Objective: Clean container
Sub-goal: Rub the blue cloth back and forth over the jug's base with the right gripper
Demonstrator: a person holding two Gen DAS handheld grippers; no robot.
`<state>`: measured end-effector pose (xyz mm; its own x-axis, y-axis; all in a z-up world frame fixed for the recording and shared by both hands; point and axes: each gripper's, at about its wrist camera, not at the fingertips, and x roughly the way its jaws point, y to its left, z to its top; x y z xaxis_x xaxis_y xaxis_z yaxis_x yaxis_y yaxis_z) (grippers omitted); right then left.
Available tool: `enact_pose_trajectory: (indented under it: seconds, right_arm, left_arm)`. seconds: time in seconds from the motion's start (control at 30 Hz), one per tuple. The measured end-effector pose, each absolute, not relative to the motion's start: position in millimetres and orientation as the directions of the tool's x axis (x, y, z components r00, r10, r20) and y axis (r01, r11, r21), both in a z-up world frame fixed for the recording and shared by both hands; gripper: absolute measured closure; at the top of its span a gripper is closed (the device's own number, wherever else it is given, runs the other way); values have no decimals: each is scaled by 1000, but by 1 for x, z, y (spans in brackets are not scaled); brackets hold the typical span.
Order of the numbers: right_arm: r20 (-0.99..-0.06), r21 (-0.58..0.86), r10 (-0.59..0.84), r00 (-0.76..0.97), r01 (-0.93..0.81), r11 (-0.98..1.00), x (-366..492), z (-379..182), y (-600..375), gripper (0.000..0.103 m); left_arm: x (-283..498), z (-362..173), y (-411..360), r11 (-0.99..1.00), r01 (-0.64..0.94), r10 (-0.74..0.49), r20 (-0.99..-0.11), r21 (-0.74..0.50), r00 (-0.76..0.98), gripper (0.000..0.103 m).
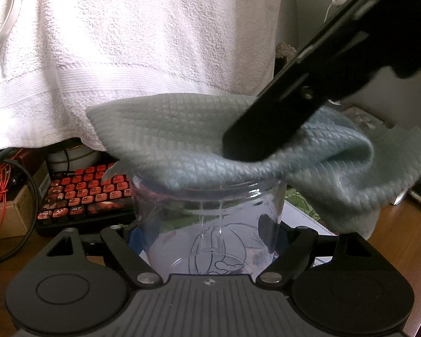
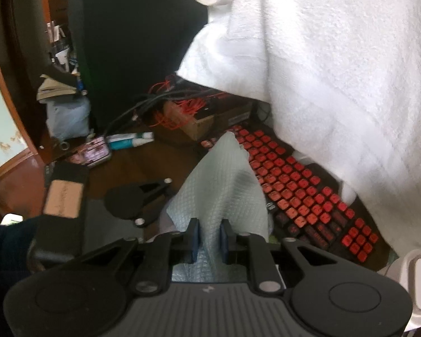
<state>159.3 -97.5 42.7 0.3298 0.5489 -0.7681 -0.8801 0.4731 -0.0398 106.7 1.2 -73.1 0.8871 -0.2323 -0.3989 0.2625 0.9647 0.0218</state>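
A clear plastic container [image 1: 210,219] stands upright between the fingers of my left gripper [image 1: 210,233], which is shut on its walls. A pale blue-grey cloth [image 1: 168,129] lies draped over the container's mouth and hangs off its right side. My right gripper [image 1: 247,143] slants down from the upper right, its black tip pressed into the cloth at the opening. In the right wrist view the right gripper [image 2: 209,238] is shut on a fold of that cloth [image 2: 224,191], between the blue pads. The left gripper's black body [image 2: 137,202] shows just left of the cloth.
A keyboard with red keys [image 1: 84,193] lies behind the container, under a hanging white towel [image 1: 126,56]. A cardboard box with orange cable [image 1: 5,196] sits at the left. Printed paper [image 1: 300,216] lies on the wooden desk [image 1: 401,238]. Tubes [image 2: 129,140] lie further back.
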Motion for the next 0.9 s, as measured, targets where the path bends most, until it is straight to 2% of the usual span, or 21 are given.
enact_pose_trajectory:
  seconds: [0.3,0.9]
  right_arm:
    - [-756,4,593,278,-904,428,155,44,-87,89]
    - [-752,-28,593,289,-912,410,183,41,-74,88]
  left_arm:
    - [107,-73,4,967,254,-229,-397,12,889,20]
    - [108,-75,3,967,255,-225,-401,22,888,20]
